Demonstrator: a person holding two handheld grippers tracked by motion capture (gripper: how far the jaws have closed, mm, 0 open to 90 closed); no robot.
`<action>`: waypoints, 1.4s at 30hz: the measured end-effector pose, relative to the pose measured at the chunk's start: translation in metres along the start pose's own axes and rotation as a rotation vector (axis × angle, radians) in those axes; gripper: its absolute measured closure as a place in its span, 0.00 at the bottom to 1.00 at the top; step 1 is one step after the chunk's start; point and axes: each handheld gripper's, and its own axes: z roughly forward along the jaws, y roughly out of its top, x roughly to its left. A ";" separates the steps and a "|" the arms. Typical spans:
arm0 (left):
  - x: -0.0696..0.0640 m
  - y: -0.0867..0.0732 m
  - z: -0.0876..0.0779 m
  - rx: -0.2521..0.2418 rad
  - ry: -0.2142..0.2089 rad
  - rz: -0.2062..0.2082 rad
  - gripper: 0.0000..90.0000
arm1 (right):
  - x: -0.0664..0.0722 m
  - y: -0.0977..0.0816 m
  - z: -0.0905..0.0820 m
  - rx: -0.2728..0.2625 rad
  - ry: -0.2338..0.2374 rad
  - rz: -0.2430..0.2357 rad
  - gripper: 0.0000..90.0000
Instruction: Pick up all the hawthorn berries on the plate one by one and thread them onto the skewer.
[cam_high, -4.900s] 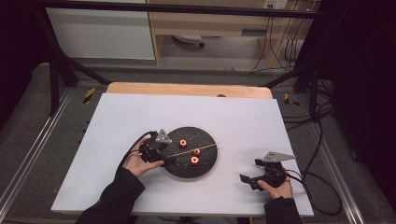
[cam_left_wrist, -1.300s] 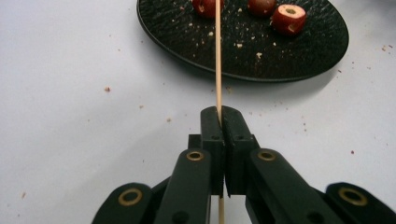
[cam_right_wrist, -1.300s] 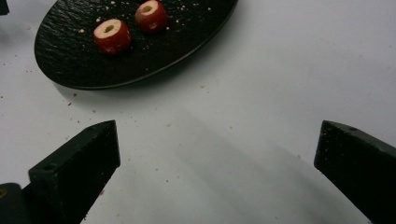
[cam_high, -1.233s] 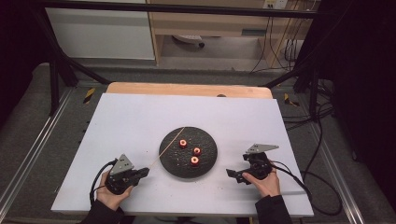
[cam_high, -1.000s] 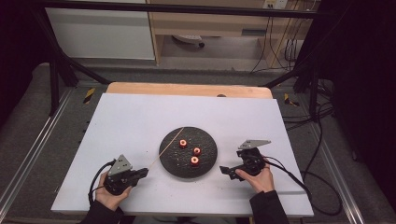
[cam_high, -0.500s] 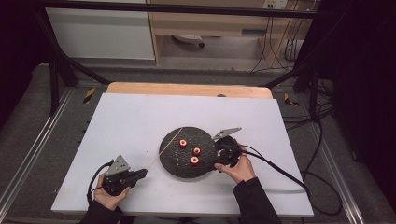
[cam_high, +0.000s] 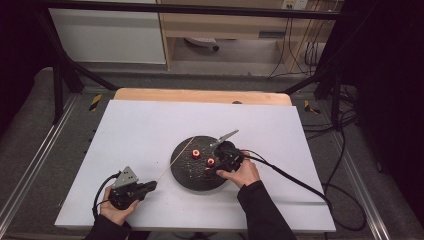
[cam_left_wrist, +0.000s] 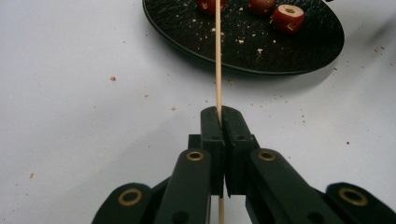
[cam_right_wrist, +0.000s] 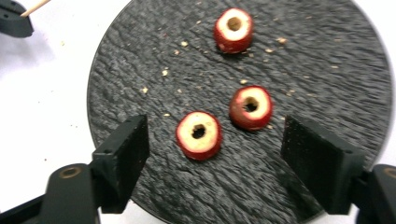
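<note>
Right gripper view: fruit ring (cam_right_wrist: 199, 135) between tongs (cam_right_wrist: 212, 163).

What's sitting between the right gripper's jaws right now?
In the right gripper view, two cored red fruit pieces on the black plate lie between the open jaws, untouched.

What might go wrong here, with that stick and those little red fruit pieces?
The right gripper, its jaws just closing, spans two cored red fruit pieces; it might nudge or grab both. The thin wooden skewer, clamped in the left gripper, looks slender and could snap or slip when threading.
</note>
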 end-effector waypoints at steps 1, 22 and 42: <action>0.000 0.000 0.000 0.000 -0.001 0.000 0.98 | 0.001 0.002 0.002 0.014 0.003 -0.001 0.30; 0.001 0.000 0.000 0.002 -0.001 0.000 0.98 | -0.001 0.014 0.028 0.169 0.058 -0.032 0.64; -0.001 0.000 -0.001 -0.012 0.001 -0.001 0.98 | -0.004 0.018 0.007 0.056 0.067 0.020 0.67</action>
